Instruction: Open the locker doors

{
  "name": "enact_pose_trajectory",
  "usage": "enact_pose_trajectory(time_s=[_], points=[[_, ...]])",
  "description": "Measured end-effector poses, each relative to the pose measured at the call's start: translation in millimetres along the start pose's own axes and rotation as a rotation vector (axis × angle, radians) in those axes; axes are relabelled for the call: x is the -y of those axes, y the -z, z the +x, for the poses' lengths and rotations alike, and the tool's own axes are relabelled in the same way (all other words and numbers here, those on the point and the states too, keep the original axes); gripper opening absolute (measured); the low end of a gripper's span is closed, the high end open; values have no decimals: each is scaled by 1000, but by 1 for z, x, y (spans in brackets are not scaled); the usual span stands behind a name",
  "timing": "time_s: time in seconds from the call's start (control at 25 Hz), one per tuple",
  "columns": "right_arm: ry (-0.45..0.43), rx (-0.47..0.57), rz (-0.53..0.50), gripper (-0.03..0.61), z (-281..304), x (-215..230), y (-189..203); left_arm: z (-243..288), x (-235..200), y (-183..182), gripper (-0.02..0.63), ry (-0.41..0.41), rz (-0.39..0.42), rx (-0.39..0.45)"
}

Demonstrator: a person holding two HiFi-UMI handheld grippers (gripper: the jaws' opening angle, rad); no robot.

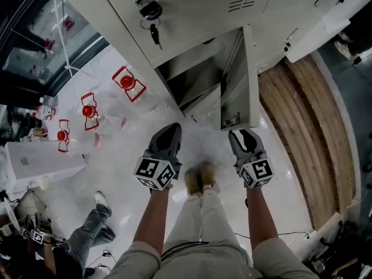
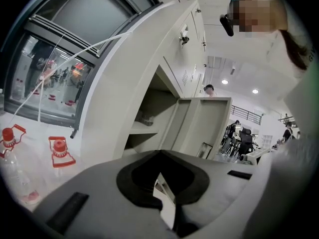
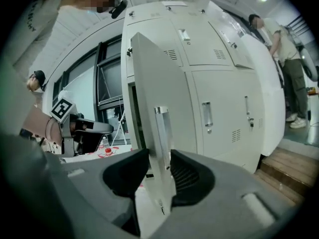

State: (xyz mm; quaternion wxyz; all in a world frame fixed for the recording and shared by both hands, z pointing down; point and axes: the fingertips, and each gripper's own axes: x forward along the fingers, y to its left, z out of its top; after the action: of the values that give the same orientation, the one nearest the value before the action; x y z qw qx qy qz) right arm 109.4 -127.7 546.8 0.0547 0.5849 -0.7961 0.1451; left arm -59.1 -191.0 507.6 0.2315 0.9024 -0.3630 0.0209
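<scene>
The white lockers (image 1: 192,10) run along the top of the head view. One lower locker door (image 1: 235,86) stands swung out, and its compartment (image 1: 192,77) shows a shelf inside. My right gripper (image 1: 243,135) is at the door's lower free edge. In the right gripper view the door (image 3: 154,83) passes between the jaws just below its metal handle (image 3: 162,126), and the right gripper (image 3: 158,156) is shut on that edge. My left gripper (image 1: 170,130) hangs in front of the open compartment (image 2: 149,118), touching nothing. The left gripper (image 2: 159,153) is shut and empty.
A key (image 1: 154,35) hangs in the lock of the locker above. Three red-capped water bottles (image 1: 127,83) stand on the floor to the left. A wooden step (image 1: 302,127) lies to the right. A seated person's legs (image 1: 93,225) are at bottom left. Closed lockers (image 3: 214,98) continue right.
</scene>
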Motion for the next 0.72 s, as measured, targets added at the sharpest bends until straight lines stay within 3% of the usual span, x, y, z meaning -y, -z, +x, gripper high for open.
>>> enact_pose_trajectory(time_s=[0.72], points=[[352,50,181,92,-57,102,-4,4,12,0,-2,4,12,-18]])
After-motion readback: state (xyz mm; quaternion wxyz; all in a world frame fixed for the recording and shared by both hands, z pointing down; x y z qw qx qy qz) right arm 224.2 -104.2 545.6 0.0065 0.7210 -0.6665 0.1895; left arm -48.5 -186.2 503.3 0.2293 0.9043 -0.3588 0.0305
